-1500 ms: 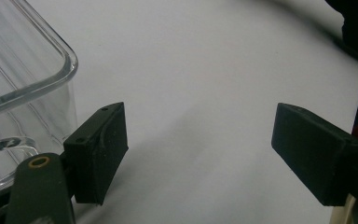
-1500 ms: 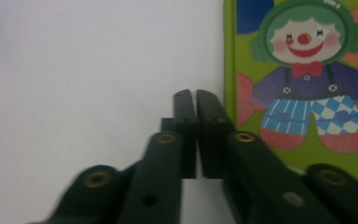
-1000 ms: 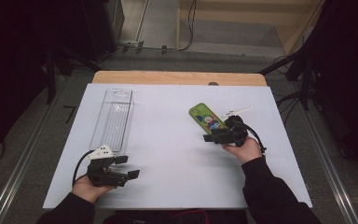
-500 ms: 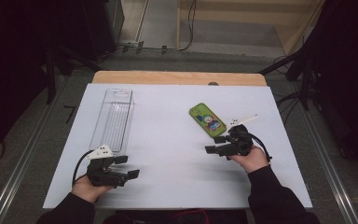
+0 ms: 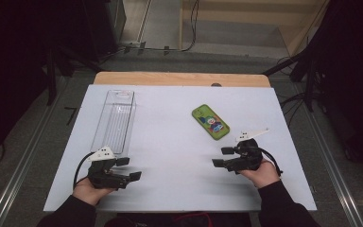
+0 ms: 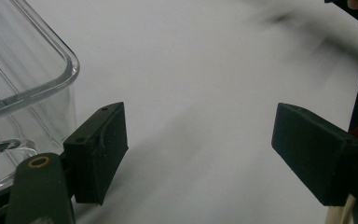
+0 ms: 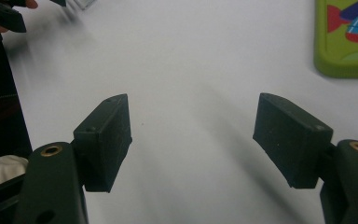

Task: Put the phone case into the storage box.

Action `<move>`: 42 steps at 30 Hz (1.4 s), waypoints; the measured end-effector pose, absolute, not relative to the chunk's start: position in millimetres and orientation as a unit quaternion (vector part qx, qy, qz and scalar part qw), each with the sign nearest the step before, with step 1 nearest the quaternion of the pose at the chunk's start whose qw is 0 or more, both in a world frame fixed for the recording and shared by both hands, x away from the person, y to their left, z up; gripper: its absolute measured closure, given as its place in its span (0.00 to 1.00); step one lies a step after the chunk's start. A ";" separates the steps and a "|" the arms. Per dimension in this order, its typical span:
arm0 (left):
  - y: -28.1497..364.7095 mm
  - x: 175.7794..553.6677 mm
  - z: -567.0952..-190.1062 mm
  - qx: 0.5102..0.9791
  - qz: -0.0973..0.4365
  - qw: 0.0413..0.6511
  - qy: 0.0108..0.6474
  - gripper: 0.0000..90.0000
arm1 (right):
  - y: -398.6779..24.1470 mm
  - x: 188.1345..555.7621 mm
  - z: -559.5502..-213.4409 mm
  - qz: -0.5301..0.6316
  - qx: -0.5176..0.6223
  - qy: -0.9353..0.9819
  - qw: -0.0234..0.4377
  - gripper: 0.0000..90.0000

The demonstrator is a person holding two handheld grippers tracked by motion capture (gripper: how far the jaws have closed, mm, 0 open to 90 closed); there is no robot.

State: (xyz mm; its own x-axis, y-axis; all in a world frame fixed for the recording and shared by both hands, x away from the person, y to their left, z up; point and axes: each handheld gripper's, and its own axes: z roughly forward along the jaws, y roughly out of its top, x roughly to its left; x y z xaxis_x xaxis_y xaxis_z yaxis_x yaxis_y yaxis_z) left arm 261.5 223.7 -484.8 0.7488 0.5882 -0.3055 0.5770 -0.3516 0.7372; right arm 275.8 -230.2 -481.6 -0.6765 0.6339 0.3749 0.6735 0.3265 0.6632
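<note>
A green phone [image 5: 210,122] with a cartoon picture lies flat on the white table, right of centre; its corner shows in the right gripper view [image 7: 349,46]. My right gripper [image 5: 221,157] hovers near and to the right of it, apart from it. Its jaws have just been opening and stand open [image 7: 193,130] with nothing between them. A clear plastic box [image 5: 115,120] stands at the left. My left gripper [image 5: 131,169] rests just in front of the box's near end, open and empty [image 6: 200,140], with the box corner [image 6: 23,79] beside its left jaw.
The white table sheet [image 5: 170,142] ends in a wooden strip [image 5: 179,78] at the far side. Dark floor, cables and metal rails surround the table. The other hand's gripper [image 7: 2,14] shows at the top left of the right gripper view.
My right gripper has drawn back from the green phone toward the near edge, and its jaws are wider. The phone stays on the table. The left gripper has not moved.
</note>
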 end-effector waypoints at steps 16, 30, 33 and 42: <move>223.4 261.7 -484.6 0.822 0.006 0.446 0.355 0.21 | -246.9 253.3 -489.4 -0.416 -0.416 -0.808 0.016 0.25; 222.6 262.1 -484.8 0.821 0.002 0.446 0.356 0.21 | -256.5 250.3 -497.2 -0.411 -0.425 -0.806 0.018 0.24; 223.2 262.4 -484.6 0.820 -0.001 0.448 0.357 0.21 | -255.8 250.7 -498.1 -0.411 -0.423 -0.807 0.019 0.22; 221.6 262.5 -485.1 0.820 -0.001 0.447 0.357 0.21 | -261.3 258.9 -495.2 -0.429 -0.425 -0.797 -0.008 0.08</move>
